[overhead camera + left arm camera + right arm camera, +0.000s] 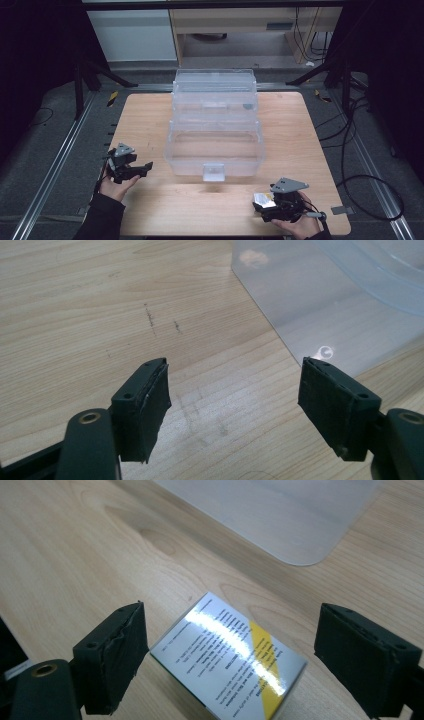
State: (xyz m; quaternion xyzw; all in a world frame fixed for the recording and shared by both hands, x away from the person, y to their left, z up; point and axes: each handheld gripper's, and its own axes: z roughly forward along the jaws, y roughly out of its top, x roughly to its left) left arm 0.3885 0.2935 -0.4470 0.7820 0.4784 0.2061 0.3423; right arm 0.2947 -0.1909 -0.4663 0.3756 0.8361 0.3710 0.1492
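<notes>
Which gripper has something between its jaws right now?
The right gripper: a glossy printed card with a yellow stripe lies on the table between its open jaws, not yet clamped. The left gripper, also open, has bare wood between its jaws.

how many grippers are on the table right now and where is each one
2. The left gripper is at the table's near left edge, jaws open, beside the clear plastic box. The right gripper is at the near right corner, jaws open around a small printed box.

I see small printed lines on the white-and-yellow card (227,655) between my right jaws, but they're too blurred to read.
</notes>
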